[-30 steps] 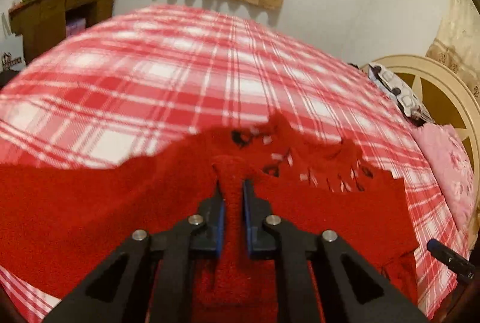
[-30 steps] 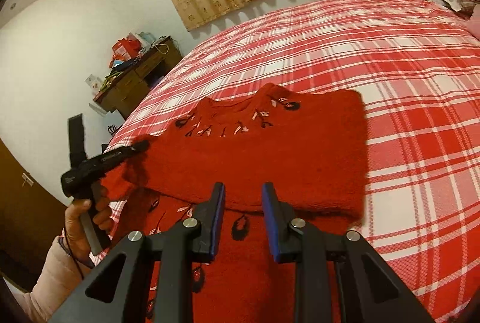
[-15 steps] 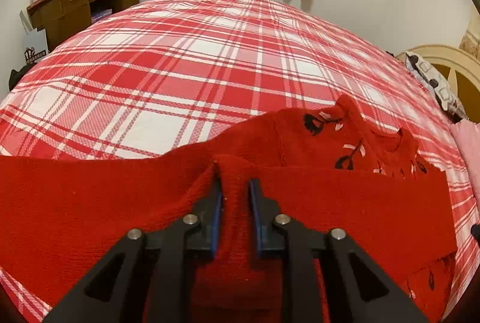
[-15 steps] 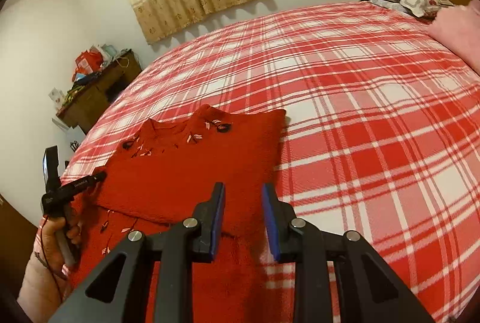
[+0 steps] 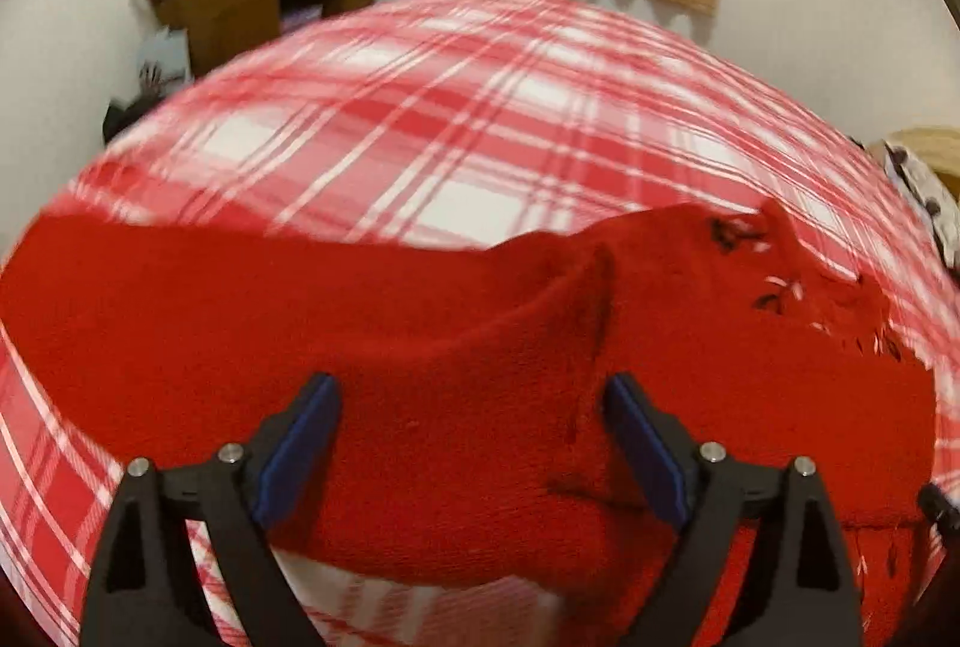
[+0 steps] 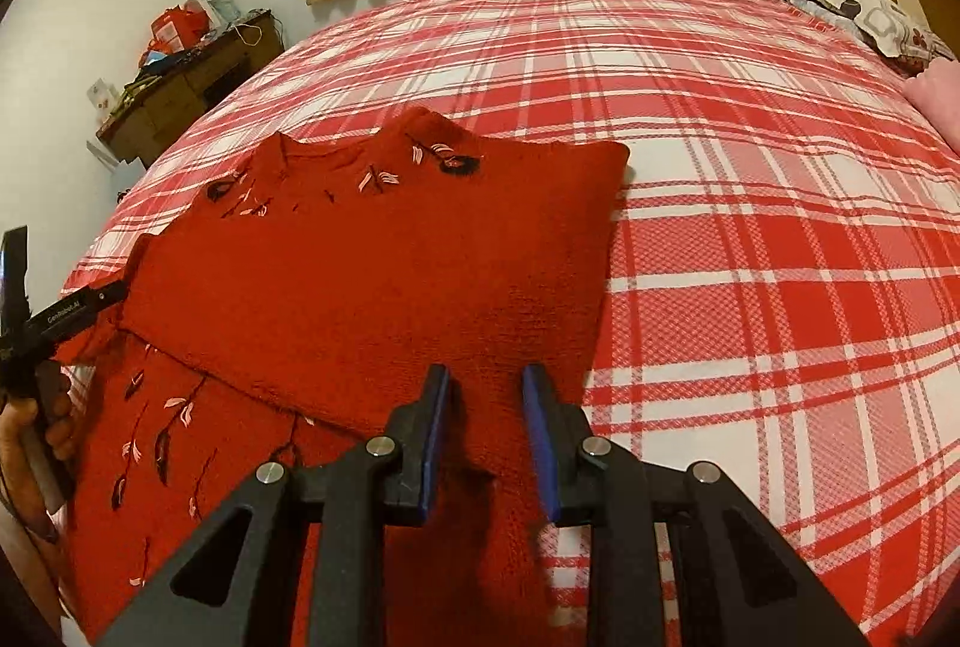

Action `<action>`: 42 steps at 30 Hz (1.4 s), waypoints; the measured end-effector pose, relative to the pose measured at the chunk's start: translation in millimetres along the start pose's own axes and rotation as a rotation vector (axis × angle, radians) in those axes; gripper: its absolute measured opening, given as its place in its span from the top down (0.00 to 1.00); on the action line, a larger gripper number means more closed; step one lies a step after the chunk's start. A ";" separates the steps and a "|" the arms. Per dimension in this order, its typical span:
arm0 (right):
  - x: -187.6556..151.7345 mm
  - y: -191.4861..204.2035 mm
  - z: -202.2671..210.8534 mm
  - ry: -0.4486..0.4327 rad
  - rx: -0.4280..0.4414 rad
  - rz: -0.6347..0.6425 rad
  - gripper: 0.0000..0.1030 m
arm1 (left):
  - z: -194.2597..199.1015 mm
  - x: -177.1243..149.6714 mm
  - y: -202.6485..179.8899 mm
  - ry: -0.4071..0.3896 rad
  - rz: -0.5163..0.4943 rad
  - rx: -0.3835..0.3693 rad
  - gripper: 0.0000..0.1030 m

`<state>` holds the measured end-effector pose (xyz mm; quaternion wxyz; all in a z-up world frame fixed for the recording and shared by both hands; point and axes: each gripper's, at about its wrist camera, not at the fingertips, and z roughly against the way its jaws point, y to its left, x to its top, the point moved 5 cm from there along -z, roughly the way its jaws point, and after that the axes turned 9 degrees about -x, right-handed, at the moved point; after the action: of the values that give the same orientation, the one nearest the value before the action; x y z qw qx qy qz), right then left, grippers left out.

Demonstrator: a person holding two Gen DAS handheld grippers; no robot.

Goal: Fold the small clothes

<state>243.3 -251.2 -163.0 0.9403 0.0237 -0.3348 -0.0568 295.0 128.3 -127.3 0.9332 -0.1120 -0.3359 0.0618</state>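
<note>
Left wrist view: the left gripper [image 5: 471, 425] stands wide, its jaws having just been opening; red knit lies between the pads, which no longer press it.
Right wrist view: the right gripper [image 6: 483, 428] is partly closed, with sweater fabric between its blue pads [image 6: 433, 437]; whether they pinch it cannot be told.
Garment: a red sweater [image 6: 372, 281] with embroidered leaves, lying at centre left of the right view on the red plaid bedspread [image 6: 780, 227].
Fold state: a sleeve band [image 5: 300, 323] lies across the body; the neckline points toward the upper frame.
Person: a hand [image 6: 36, 431] at the lower left edge holds the left tool's handle.
Step in hand: release of the folded-in sleeve, judged from the spread left jaws.
Next move calls for: a fresh hold on the lower hem with both tools, lifted evenly toward the collar, so the laid layer does not drag.
Background: a cluttered wooden desk [image 6: 192, 89] at upper left.
</note>
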 end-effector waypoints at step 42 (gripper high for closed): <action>-16.7 65.9 3.1 -0.059 0.069 0.118 0.71 | 61.7 26.2 249.6 -0.245 0.502 0.228 0.75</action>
<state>234.5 -183.8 -165.6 0.9302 0.0348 -0.3652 0.0095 265.6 385.1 -127.5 0.8478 -0.0776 -0.3986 0.3411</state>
